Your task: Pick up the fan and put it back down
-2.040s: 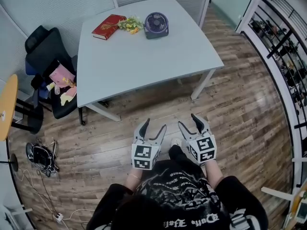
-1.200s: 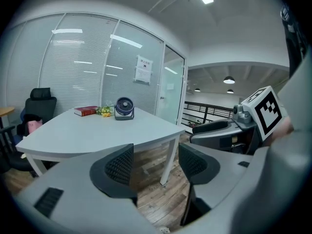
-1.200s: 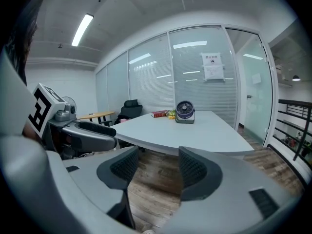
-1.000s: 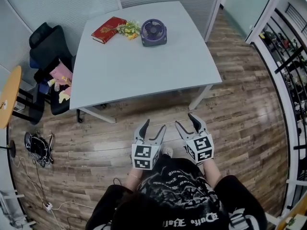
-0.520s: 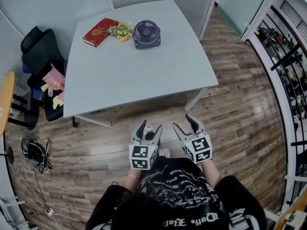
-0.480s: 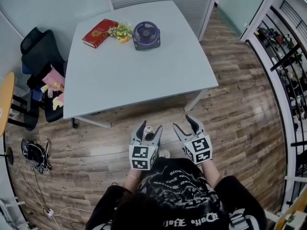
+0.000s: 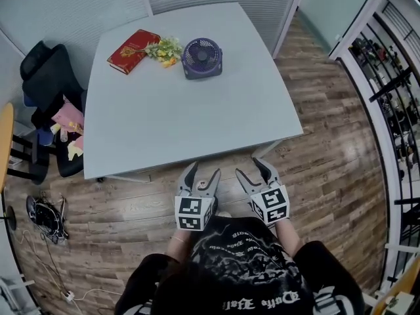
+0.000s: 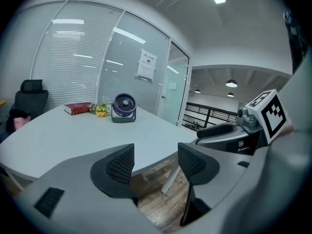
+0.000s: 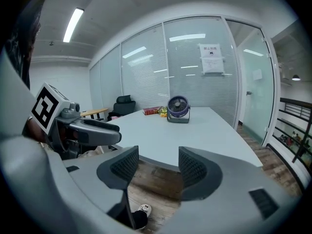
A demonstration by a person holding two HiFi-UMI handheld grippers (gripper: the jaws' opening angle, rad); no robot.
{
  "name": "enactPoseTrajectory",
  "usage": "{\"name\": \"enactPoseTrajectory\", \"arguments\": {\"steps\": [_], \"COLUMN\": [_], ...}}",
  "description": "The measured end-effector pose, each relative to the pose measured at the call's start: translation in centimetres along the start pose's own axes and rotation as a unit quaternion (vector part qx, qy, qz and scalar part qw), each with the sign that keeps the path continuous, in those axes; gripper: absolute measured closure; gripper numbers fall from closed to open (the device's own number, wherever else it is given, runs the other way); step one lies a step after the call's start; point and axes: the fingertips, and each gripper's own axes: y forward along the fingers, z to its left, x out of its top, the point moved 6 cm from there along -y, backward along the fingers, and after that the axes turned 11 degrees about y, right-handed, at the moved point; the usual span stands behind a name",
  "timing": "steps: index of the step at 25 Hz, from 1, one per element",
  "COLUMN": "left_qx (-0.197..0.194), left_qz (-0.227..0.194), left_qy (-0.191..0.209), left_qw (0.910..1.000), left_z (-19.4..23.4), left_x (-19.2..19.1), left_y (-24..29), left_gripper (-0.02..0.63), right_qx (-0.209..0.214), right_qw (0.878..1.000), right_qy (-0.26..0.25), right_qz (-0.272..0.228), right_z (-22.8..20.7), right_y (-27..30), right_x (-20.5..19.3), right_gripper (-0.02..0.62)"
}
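Observation:
A small purple desk fan (image 7: 201,57) stands upright at the far side of the pale grey table (image 7: 190,117); it also shows in the left gripper view (image 8: 124,107) and the right gripper view (image 9: 178,109). My left gripper (image 7: 201,173) and right gripper (image 7: 250,167) hang side by side over the wooden floor just short of the table's near edge. Both are open and hold nothing. The fan is far beyond both.
A red book (image 7: 133,42) and a bunch of yellow flowers (image 7: 164,48) lie left of the fan. A black office chair (image 7: 46,100) with pink things on it stands at the table's left. Black railing (image 7: 394,104) runs along the right. Cables (image 7: 46,215) lie on the floor at left.
The table has drawn closer in the head view as the person walked toward it. Both grippers stay open, side by side, now nearly at the table's near edge.

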Motion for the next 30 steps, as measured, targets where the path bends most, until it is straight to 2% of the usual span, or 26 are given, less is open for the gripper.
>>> {"name": "enactPoseTrajectory", "arguments": {"steps": [17,21,30], "left_qx": [-0.021,-0.024,-0.003], "left_qz": [-0.005,-0.008,-0.002], "left_qy": [0.015,0.023,0.021], "left_qw": [0.9996,0.9994,0.9998], "left_z": [11.5,13.2,15.2], "left_x": [4.2,4.8,6.2], "left_y": [8.6,9.8,11.5], "left_gripper": [0.304,0.304,0.304], "right_qx": [-0.024,-0.031,-0.026], "right_qw": [1.0,0.999,0.999], "right_qy": [0.004,0.009,0.018], "right_qz": [-0.006,-0.011,0.004], "right_z": [-1.7,-1.8,-3.5], "right_y": [12.0,13.6,16.0], "right_x": [7.4,8.5,9.5], "right_gripper": [0.334,0.334,0.334]}}
